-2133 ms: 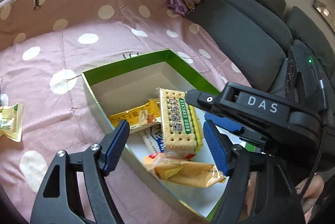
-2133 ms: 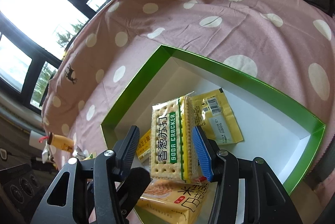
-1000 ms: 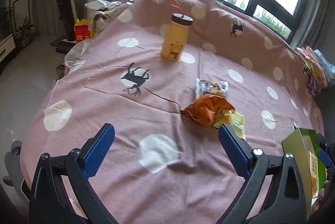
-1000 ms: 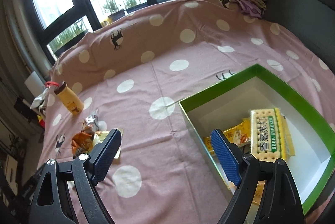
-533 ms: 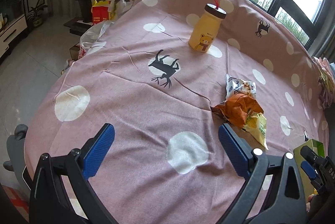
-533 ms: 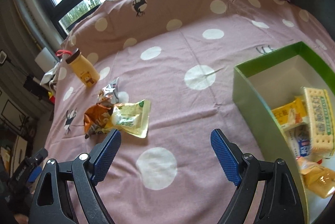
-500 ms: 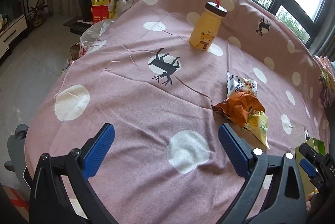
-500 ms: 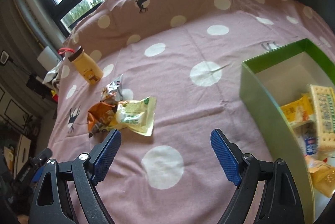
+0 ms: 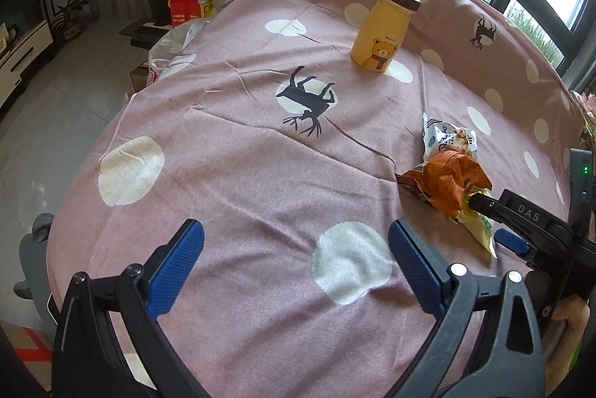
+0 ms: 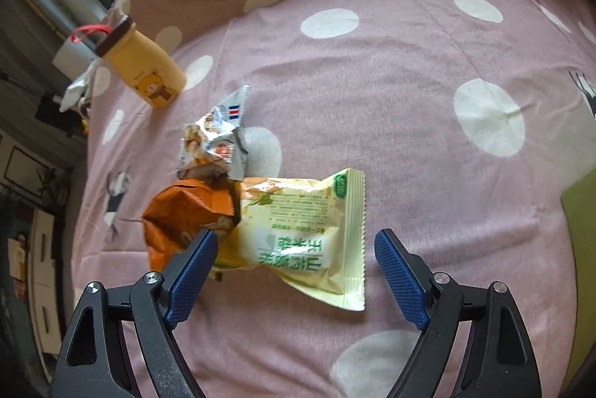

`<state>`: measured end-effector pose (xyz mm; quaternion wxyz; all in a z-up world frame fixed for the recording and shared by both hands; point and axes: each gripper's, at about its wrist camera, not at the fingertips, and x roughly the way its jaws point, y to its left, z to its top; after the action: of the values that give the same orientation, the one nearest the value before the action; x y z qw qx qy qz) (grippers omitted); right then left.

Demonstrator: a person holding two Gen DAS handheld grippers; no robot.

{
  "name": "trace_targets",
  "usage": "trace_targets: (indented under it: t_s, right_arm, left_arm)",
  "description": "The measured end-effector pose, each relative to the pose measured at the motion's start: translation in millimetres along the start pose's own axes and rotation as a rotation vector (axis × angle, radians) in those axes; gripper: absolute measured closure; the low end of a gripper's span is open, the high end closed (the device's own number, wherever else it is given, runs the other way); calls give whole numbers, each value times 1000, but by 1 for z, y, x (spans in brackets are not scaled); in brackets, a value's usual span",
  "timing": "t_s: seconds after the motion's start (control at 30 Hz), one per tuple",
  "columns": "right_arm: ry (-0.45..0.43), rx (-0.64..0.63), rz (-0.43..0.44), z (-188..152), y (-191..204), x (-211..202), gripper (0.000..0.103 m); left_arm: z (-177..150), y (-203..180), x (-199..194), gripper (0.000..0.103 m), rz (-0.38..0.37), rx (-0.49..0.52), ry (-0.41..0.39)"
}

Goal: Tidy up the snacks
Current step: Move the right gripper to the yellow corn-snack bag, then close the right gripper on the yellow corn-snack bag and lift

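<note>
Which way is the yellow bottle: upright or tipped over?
Upright. The bottle stands on its base on the cloth, brown cap on top.

White letters "DAS" stand on the black plastic right gripper [image 9: 501,226] body. Tiny print reads "Warm U" on the yellow bear-printed bottle [image 9: 383,35].

Soft pink cloth table cover [image 9: 238,152]: white polka dots, black deer silhouettes.
Crinkled foil snack packet [image 10: 186,212]: orange.
Flat pale-yellow plastic snack pouch [image 10: 298,230]: green lettering.
Small silvery-white snack sachet [image 10: 216,141]: blue-and-red stripe mark.
Rounded yellow drink bottle [image 9: 380,40]: brown lid, red loop, bear print.
Ribbed gripper pads [image 9: 175,271]: blue.
</note>
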<state>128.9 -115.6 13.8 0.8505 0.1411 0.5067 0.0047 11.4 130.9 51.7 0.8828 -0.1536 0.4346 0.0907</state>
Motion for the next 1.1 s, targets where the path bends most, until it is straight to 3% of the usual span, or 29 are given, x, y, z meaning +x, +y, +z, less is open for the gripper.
trace_targets:
  t_s: [0.07, 0.13, 0.17, 0.2, 0.37, 0.5, 0.67, 0.8, 0.9, 1.1]
  right_arm:
    - [10, -7, 0, -1, -2, 8, 18]
    - [-10, -13, 7, -2, -3, 6, 31]
    - [-11, -22, 27, -2, -3, 5, 45]
    - [-16, -29, 41, -3, -2, 4, 52]
    - [-45, -51, 43, -15, -3, -6, 70]
    - [-8, -41, 92, -28, -11, -26, 71]
    - [81, -130, 105, -59, -15, -46, 70]
    - [71, -108, 79, -87, -27, -53, 70]
    - [66, -124, 57, -85, -27, -53, 69]
    - [5, -103, 45, -81, -33, -66, 49]
  left_arm:
    - [-1, -3, 1, 3, 15, 8, 3]
    - [-2, -6, 1, 3, 10, 19, 6]
    - [-2, -7, 1, 3, 5, 26, 7]
    - [-3, -9, 1, 3, 1, 34, 9]
    - [-5, -13, 2, 3, -1, 46, 17]
    - [-7, -19, 1, 3, -42, 60, 31]
    - [-14, -38, 2, 3, -86, 120, 51]
    - [-23, -53, 4, 3, -105, 159, 77]
    - [-30, -64, 5, 3, -141, 191, 98]
    - [-38, -81, 7, 4, -174, 238, 116]
